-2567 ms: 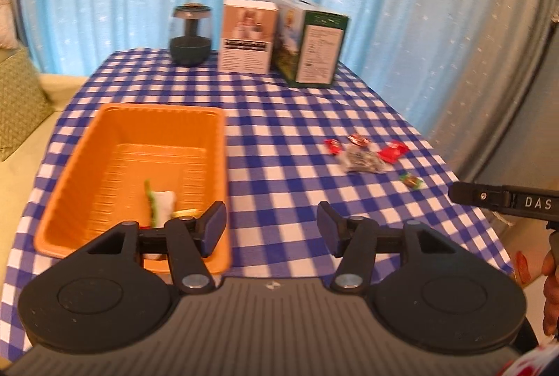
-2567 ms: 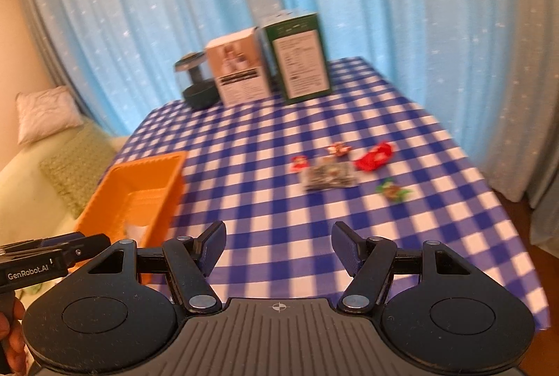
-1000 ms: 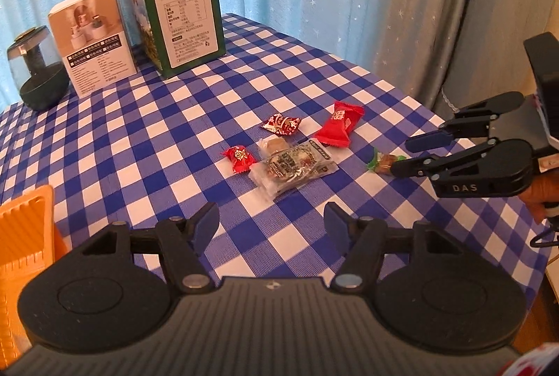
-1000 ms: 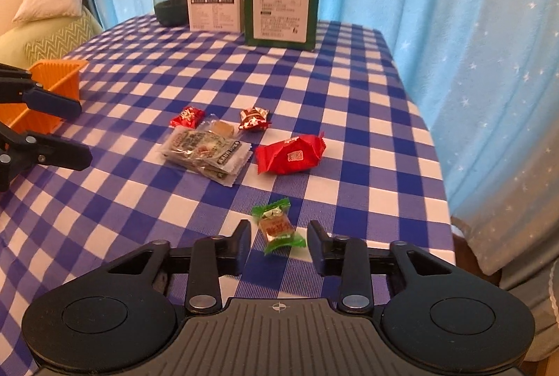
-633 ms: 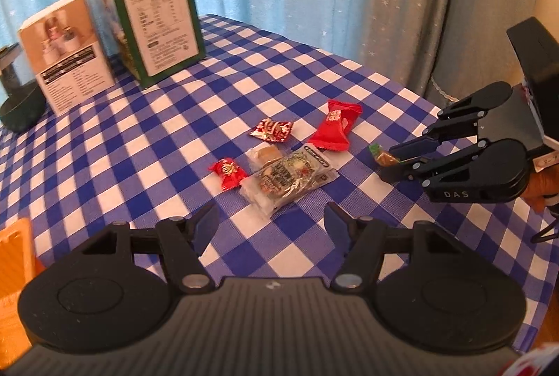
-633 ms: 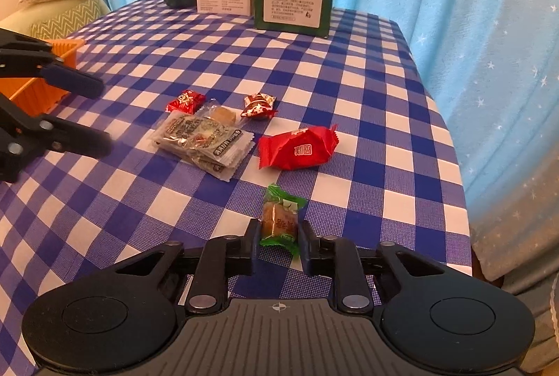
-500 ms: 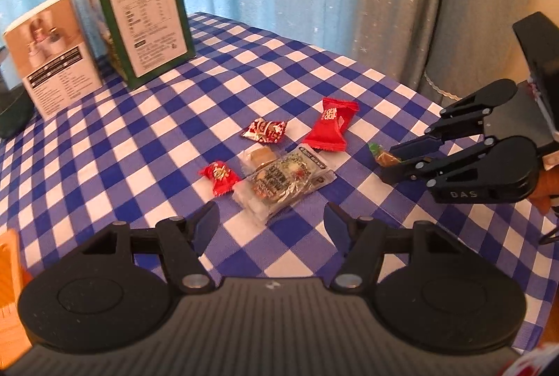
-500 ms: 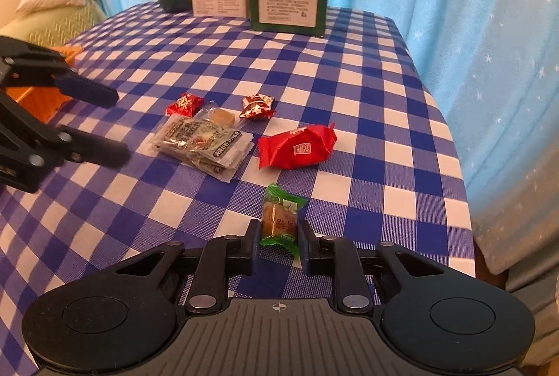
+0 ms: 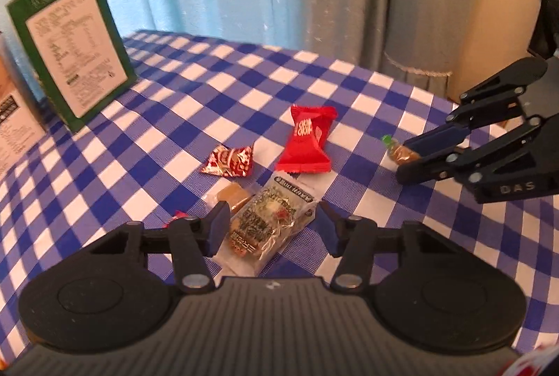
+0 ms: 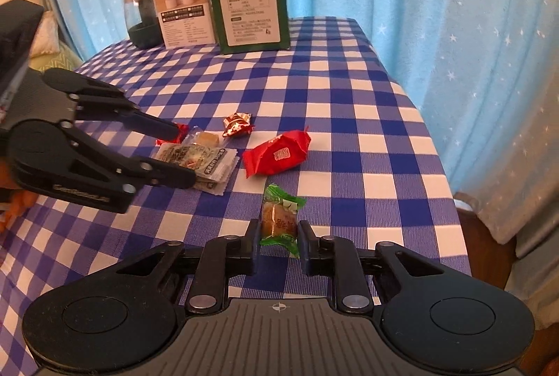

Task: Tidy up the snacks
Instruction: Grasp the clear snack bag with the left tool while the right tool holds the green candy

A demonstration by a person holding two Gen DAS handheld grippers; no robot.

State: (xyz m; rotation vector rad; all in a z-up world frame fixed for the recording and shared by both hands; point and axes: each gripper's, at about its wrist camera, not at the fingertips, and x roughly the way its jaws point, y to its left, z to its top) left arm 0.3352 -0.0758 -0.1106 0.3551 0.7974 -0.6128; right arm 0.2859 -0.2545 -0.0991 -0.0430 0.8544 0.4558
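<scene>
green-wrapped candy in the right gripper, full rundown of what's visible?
The green-wrapped candy is a small brown block in a clear wrapper with crinkled green twisted ends. The right gripper is shut on it, one pad on each side of the block. It points away from the gripper, with its far end toward the red candy packet, over the blue checked tablecloth near the table's right edge. The frames don't show whether it is lifted.

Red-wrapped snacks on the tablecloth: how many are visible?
3: a large red packet mid-cloth, a small foil candy behind it, and a small red candy partly hidden by the left gripper. More may be hidden.
</scene>
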